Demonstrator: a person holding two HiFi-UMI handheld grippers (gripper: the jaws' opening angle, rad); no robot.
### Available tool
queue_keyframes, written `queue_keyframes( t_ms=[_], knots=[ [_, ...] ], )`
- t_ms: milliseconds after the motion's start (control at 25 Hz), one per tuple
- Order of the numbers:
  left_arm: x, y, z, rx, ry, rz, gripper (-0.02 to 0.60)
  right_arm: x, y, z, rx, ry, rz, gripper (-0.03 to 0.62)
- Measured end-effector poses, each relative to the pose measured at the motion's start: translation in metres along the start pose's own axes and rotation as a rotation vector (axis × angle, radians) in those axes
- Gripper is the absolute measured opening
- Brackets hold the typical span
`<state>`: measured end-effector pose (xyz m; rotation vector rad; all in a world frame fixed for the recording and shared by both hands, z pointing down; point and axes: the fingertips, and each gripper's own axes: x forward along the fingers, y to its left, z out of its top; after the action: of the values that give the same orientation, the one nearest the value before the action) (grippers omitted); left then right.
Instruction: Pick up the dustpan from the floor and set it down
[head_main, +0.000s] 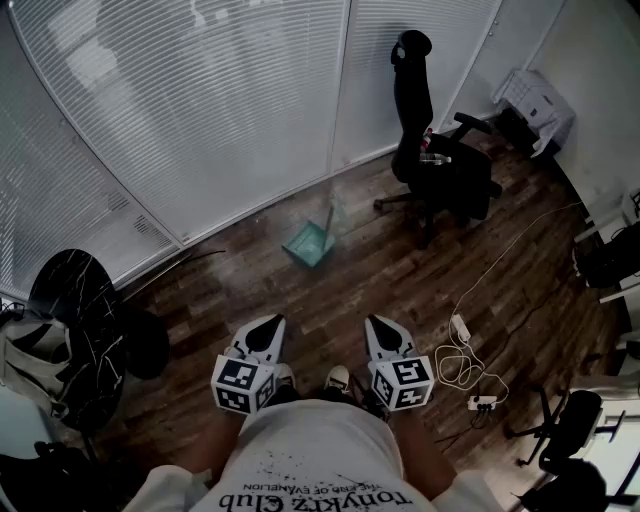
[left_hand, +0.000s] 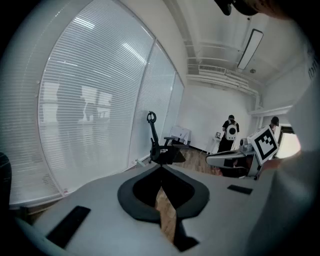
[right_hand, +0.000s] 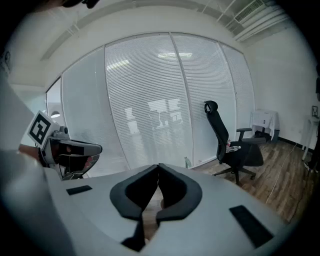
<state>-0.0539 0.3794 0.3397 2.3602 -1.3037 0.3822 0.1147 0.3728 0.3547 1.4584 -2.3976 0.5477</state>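
left gripper (head_main: 264, 330), right gripper (head_main: 383, 330): side by side, both clenched, empty | dustpan (head_main: 310, 242): on the floor (head_main: 390, 285) well ahead of both tips, between them, near the blinds (head_main: 200, 100), untouched | progress: likely not begun; approach, grasp, lift, set-down remain

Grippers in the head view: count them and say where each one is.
2. The left gripper is low at centre-left and the right gripper low at centre-right, with the dustpan ahead. None seems hidden.

Dustpan (head_main: 309, 243) of smooth plastic — floor (head_main: 380, 292) of matt, worn-looking wood planks.
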Motion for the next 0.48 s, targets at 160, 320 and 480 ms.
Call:
queue_keyframes(
  t_ms=[160,320,480],
  knots=[
    [0.002,-0.010,-0.001,-0.003,0.005,-0.013,0.023,-0.007,-0.003,-0.004,-0.004,0.012,-0.006,0.026],
    [0.004,-0.013,-0.001,-0.003,0.011,-0.019,0.023,-0.008,-0.004,-0.008,-0.007,0.021,-0.013,0.026],
    [0.000,-0.007,-0.002,-0.004,0.006,-0.012,0.023,-0.003,-0.002,-0.007,0.032,-0.006,0.000,0.026]
  ],
)
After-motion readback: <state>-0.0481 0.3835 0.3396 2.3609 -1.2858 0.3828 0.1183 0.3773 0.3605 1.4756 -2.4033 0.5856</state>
